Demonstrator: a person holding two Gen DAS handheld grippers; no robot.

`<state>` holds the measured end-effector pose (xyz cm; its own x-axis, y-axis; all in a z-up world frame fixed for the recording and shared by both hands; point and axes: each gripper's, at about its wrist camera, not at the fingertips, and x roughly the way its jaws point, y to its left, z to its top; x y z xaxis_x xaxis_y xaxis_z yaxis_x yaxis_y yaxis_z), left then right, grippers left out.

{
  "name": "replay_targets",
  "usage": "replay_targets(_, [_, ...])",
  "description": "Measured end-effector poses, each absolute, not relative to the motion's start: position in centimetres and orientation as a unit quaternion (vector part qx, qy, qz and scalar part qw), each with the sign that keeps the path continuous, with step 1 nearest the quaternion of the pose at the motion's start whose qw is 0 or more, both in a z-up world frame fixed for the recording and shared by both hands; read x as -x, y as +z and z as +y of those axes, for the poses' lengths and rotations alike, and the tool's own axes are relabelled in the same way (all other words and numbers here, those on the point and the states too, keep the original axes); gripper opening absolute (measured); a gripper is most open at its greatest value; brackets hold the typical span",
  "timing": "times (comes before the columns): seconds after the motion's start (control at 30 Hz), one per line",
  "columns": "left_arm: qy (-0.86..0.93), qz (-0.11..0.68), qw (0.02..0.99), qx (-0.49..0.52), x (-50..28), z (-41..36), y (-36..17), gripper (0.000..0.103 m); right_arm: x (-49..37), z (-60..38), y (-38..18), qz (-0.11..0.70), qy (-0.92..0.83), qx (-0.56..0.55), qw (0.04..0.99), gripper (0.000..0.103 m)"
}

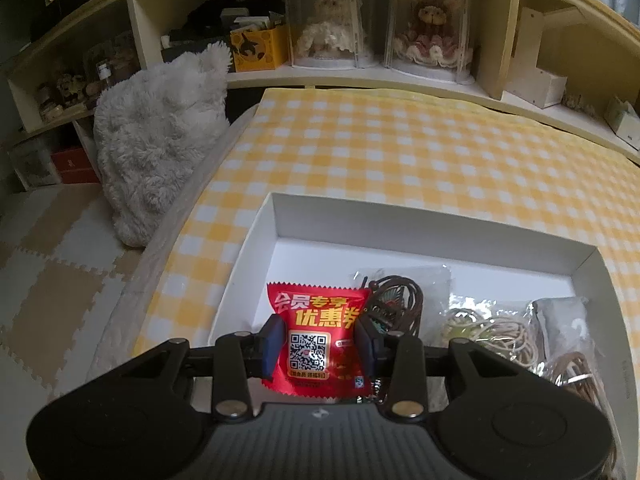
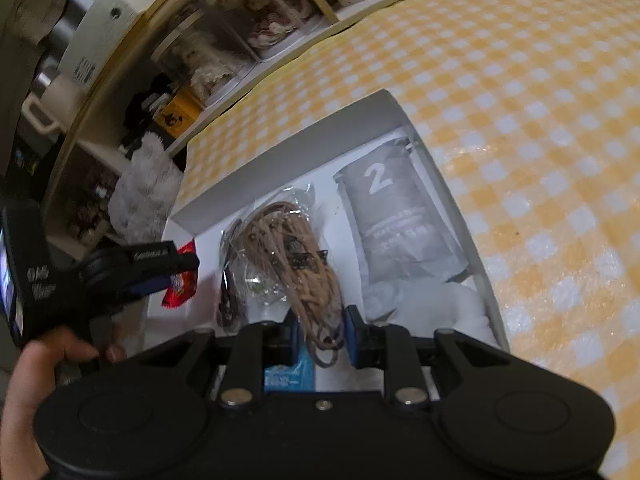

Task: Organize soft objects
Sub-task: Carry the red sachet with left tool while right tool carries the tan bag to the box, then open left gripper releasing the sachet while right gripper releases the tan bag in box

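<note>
Fingers [image 1: 269, 344] of the left gripper [image 1: 318, 346] clamp a red snack packet [image 1: 316, 332] from both sides, over the near-left corner of a white box [image 1: 424, 220]. Fingers [image 2: 354, 332] of the right gripper [image 2: 322, 334] close on a clear bag of tan cord [image 2: 300, 256] inside that box. Grey pouch marked 2 [image 2: 396, 216] lies along the box's right wall. Box sits on a yellow-and-white checked bed cover [image 1: 400, 140]. Fluffy white plush [image 1: 160, 136] leans at the bed's left edge, over foam floor tiles [image 1: 52, 272]. Behind the bed, a curved shelf [image 1: 340, 74] holds two cased dolls [image 1: 332, 24].
</note>
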<state>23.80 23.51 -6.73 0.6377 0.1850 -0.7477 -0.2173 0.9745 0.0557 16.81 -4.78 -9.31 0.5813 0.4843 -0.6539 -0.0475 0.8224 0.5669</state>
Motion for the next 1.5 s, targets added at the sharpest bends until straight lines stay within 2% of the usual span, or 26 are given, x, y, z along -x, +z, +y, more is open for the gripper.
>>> replay_targets(0.13, [0.114, 0.412, 0.904, 0.021, -23.9, 23.6, -6.9, 0.040, -16.5, -3.5, -8.5, 0.427, 0.231, -0.186, 0.854, 0.023])
replay_targets(0.33, [0.117, 0.412, 0.903, 0.024, -23.8, 23.7, -6.7, 0.040, -16.6, -1.1, -6.9, 0.417, 0.337, 0.005, 0.844, 0.024])
replay_targets(0.43, [0.115, 0.413, 0.903, 0.020, -23.8, 23.4, -6.7, 0.040, -17.4, -1.3, -6.6, 0.417, 0.351, 0.048, 0.837, 0.025])
replay_targets(0.5, [0.113, 0.415, 0.903, 0.019, -23.9, 23.3, -6.8, 0.040, -18.2, -1.8, -6.8, 0.420, 0.345, 0.053, 0.838, 0.033])
replay_targets(0.53, [0.112, 0.416, 0.902, 0.019, -24.0, 23.2, -6.8, 0.040, -18.5, -2.1, -6.9, 0.418, 0.340, 0.052, 0.841, 0.050])
replay_targets(0.6, [0.111, 0.420, 0.901, 0.020, -24.1, 23.3, -7.0, 0.040, -18.6, -2.8, -6.9, 0.412, 0.324, 0.051, 0.850, 0.071])
replay_targets(0.77, [0.115, 0.426, 0.898, 0.016, -24.2, 23.6, -7.4, 0.042, -18.2, -3.7, -6.8, 0.410, 0.318, 0.053, 0.853, 0.077])
replay_targets(0.83, [0.116, 0.423, 0.898, 0.018, -24.1, 23.6, -7.5, 0.054, -18.1, -3.8, -6.7, 0.409, 0.318, 0.052, 0.854, 0.078])
replay_targets(0.97, [0.115, 0.424, 0.898, 0.008, -24.0, 23.2, -7.2, 0.063, -17.8, -4.0, -6.3, 0.404, 0.319, 0.048, 0.856, 0.078])
replay_targets(1.03, [0.112, 0.423, 0.899, 0.004, -23.9, 22.9, -6.9, 0.076, -17.8, -4.1, -6.2, 0.403, 0.318, 0.043, 0.857, 0.079])
replay_targets(1.1, [0.109, 0.419, 0.901, -0.002, -23.8, 22.5, -6.6, 0.084, -17.8, -4.4, -6.0, 0.400, 0.313, 0.040, 0.860, 0.079])
replay_targets(1.23, [0.106, 0.414, 0.904, -0.011, -23.4, 21.9, -6.0, 0.091, -17.7, -4.9, -5.8, 0.397, 0.304, 0.031, 0.865, 0.081])
replay_targets(1.37, [0.099, 0.409, 0.907, -0.010, -22.6, 21.3, -5.2, 0.092, -17.5, -5.4, -5.6, 0.395, 0.300, 0.026, 0.868, 0.082])
replay_targets(1.5, [0.086, 0.398, 0.913, -0.009, -21.4, 20.4, -4.2, 0.100, -17.1, -5.7, -5.0, 0.389, 0.303, 0.022, 0.870, 0.095])
